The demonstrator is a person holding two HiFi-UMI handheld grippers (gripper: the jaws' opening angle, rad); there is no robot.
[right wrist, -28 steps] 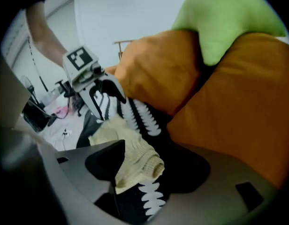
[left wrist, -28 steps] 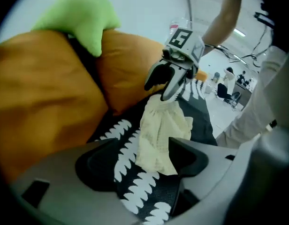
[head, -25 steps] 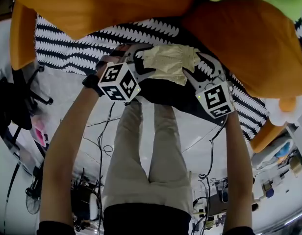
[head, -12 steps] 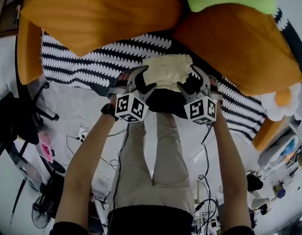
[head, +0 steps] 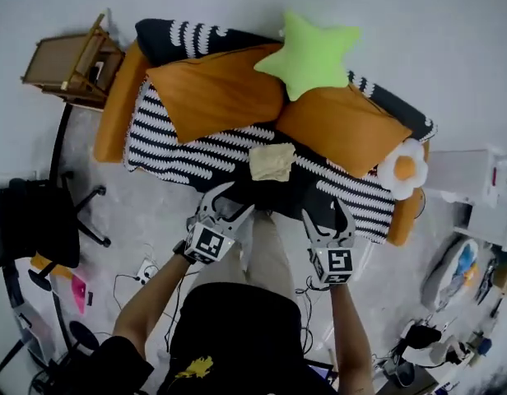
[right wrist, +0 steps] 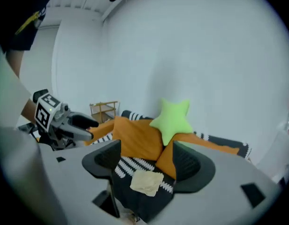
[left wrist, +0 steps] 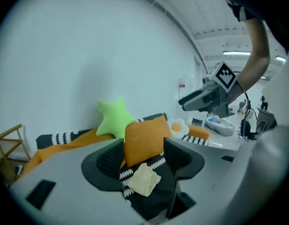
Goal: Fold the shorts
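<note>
Left gripper is held up in the air, jaws apart with nothing in them, having just closed a little. The cream shorts lie folded small on the striped cover, ahead of both. Right gripper: likewise open and empty, jaws just closed slightly

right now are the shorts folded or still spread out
Folded: the shorts lie as one small, compact pale yellow bundle on the striped bedcover, with no legs spread out.
</note>
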